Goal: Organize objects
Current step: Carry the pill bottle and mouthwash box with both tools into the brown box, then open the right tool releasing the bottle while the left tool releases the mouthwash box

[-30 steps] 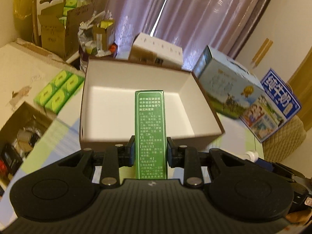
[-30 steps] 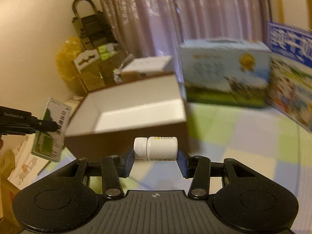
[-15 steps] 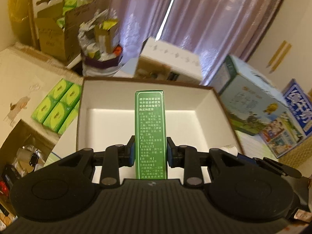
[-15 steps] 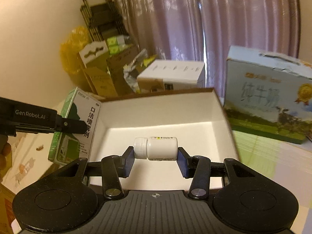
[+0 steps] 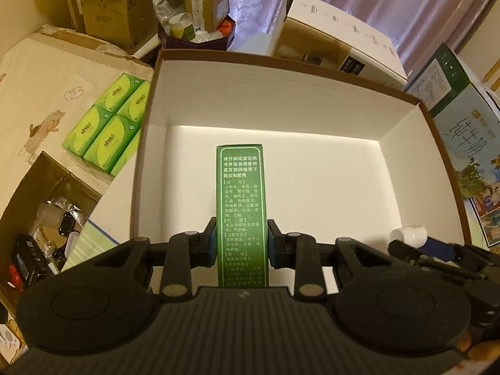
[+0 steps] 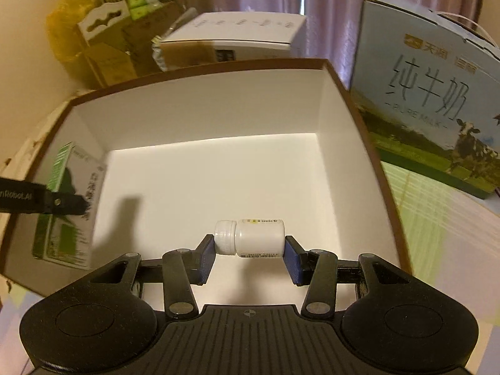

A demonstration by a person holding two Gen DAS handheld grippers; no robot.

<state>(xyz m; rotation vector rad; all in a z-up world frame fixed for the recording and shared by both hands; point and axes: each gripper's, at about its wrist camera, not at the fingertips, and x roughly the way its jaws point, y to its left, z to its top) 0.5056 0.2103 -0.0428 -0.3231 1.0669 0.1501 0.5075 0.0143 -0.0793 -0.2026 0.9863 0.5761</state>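
Green carton (image 5: 240, 206) is clamped in left claw (image 5: 240, 243), white bottle (image 6: 251, 238) in right claw (image 6: 250, 254), both held over the bare open box (image 6: 200, 106); nothing yet deposited.

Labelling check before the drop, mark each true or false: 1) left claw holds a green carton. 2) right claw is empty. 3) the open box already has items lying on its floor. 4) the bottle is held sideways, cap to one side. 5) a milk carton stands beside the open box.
1) True: the left claw is shut on the green carton.
2) False: the right claw is shut on a white bottle.
3) False: the open box shows only a bare white floor.
4) True: it is held sideways, with the cap toward the left of the view.
5) True: the milk carton stands beside it.
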